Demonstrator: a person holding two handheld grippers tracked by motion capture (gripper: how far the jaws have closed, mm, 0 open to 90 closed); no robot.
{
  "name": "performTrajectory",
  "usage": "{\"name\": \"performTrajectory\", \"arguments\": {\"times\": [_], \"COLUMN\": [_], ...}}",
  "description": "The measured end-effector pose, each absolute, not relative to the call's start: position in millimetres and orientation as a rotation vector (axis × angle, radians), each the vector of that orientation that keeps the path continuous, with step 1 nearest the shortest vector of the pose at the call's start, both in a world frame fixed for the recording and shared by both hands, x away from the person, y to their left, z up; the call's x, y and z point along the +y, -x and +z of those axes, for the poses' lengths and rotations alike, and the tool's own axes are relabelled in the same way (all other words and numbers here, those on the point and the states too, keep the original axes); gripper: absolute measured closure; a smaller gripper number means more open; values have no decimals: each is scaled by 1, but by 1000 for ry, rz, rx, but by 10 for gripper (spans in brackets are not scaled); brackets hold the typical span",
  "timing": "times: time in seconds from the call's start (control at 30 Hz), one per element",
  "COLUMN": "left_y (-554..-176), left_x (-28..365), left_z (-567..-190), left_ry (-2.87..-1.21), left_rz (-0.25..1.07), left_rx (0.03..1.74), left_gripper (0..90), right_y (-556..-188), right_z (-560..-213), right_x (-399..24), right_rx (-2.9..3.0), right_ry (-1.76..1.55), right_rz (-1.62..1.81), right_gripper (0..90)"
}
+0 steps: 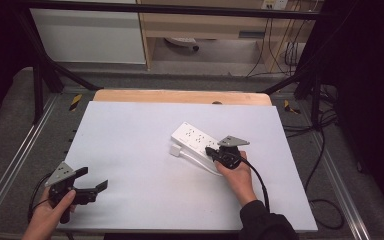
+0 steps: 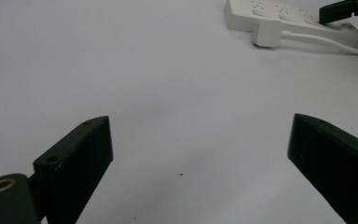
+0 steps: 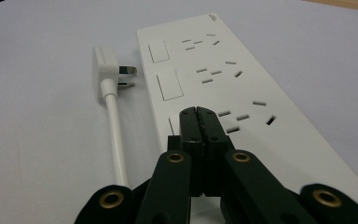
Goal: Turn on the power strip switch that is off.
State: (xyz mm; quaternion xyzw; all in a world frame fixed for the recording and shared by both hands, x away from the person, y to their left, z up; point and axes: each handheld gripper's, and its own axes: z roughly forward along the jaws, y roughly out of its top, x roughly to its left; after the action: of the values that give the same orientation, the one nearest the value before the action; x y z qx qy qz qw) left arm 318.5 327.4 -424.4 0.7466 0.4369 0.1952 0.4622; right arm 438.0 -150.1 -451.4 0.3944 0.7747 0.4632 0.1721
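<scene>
R tool [image 3: 200,112] pressed together, tips on nearest rocker switch of white plastic power strip [image 1: 196,138] mid-desk [image 1: 130,165] — L tool [image 1: 91,181] spread, idle. Risk: off-centre push skids strip, or tips slip off switch.

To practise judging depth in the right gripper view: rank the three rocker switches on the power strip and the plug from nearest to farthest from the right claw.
1. Nearest switch, at the shut right claw tips.
2. Middle switch, farther up the power strip.
3. Plug and far switch, plug on the mat left of the strip: too close to call.
</scene>
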Motion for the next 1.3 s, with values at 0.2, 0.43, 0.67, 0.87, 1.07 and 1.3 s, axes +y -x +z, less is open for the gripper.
{"name": "performTrajectory", "arguments": {"times": [0.2, 0.43, 0.67, 0.87, 1.07, 1.3], "left_y": [-318, -318, -318, -318, -319, -319], "left_x": [327, 328, 328, 328, 328, 329], "left_z": [-424, -424, -424, -424, -424, -423], "left_ry": [-1837, -1835, -1834, -1834, -1834, -1825], "left_rz": [482, 479, 480, 481, 481, 492], "left_rx": [1072, 1075, 1074, 1074, 1074, 1076], "left_gripper": [67, 67, 67, 67, 67, 67], "right_y": [-438, -439, -440, -440, -440, -438], "right_z": [-451, -451, -451, -451, -451, -447], "right_x": [-150, -149, -149, -150, -151, -152], "right_rx": [2201, 2193, 2188, 2186, 2180, 2165], "right_ry": [-1119, -1116, -1116, -1120, -1122, -1122], "right_rz": [1314, 1313, 1309, 1308, 1313, 1332], "right_gripper": [900, 900, 900, 900, 900, 900]}}
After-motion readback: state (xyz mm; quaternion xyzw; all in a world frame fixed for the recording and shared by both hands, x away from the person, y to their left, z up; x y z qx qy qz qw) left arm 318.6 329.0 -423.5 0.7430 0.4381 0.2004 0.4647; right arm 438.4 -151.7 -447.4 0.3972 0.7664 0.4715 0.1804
